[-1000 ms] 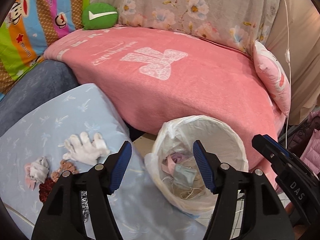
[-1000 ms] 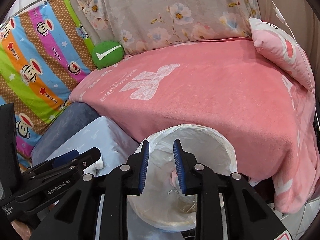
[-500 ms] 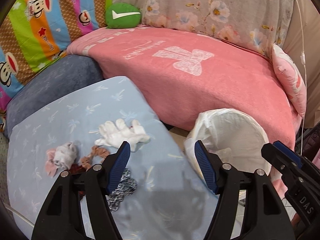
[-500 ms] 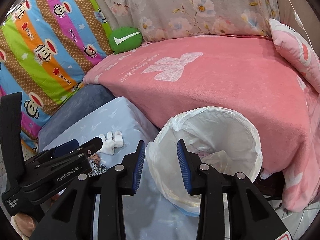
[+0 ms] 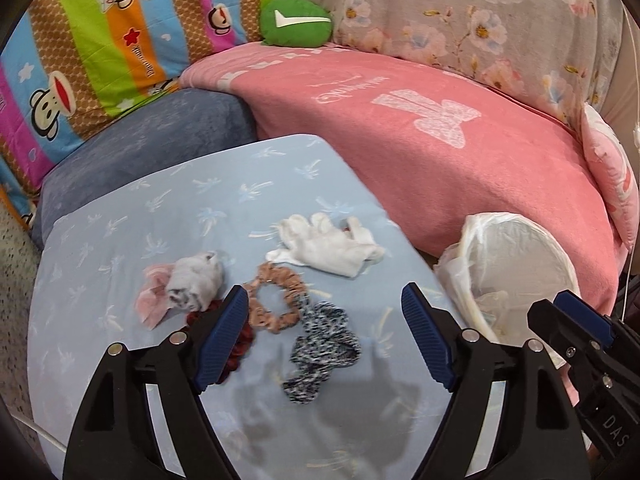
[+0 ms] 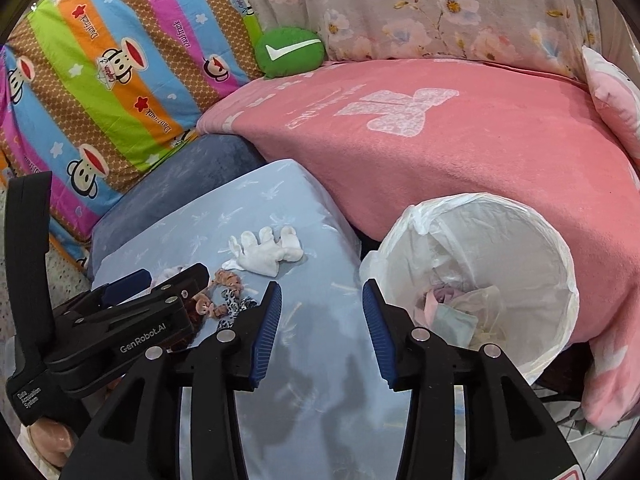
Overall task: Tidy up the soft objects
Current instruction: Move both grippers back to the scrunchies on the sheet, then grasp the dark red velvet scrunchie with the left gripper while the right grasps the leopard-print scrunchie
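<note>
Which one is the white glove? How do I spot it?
Find the pale blue cushion beside the pink blanket. The white glove lies at its far edge, nearest the lined bin. It alone has fingers; its neighbours are scrunchies and a bundled sock.

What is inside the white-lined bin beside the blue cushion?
The bin holds crumpled soft items, pinkish and grey-green, with thin strings. Anything beneath them is hidden.

A home living space: a pink blanket (image 5: 420, 160) covers a sofa, with a cartoon-monkey striped quilt (image 5: 100, 48) far left and floral fabric (image 5: 460, 32) behind.
</note>
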The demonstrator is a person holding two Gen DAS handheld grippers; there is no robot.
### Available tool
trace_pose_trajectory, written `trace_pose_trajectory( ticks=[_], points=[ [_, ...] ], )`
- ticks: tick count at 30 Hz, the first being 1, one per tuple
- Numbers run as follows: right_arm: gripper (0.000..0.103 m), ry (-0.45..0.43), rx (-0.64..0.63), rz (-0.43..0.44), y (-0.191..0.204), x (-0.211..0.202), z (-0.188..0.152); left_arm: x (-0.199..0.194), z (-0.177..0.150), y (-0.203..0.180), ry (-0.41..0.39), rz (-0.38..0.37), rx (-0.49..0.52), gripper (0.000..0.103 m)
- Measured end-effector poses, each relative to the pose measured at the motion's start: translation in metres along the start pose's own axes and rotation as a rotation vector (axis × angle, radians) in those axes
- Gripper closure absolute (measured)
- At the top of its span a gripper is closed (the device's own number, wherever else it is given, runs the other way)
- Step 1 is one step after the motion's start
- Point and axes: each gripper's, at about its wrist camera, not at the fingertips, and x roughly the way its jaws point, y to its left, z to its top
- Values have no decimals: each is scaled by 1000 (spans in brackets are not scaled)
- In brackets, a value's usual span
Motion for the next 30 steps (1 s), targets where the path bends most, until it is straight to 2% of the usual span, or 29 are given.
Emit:
trace_pose_trajectory(
  ticks=[17, 24, 30],
  points=[
    [48, 140, -92, 48, 71, 66, -36, 27, -36, 98, 113, 106, -175, 22],
    [45, 195, -120, 41, 87, 99, -45, 45, -49, 121, 164, 126, -225, 22],
    [45, 218, -123, 30, 94, 121, -47, 59, -53, 129, 194, 107, -257, 22]
  ],
)
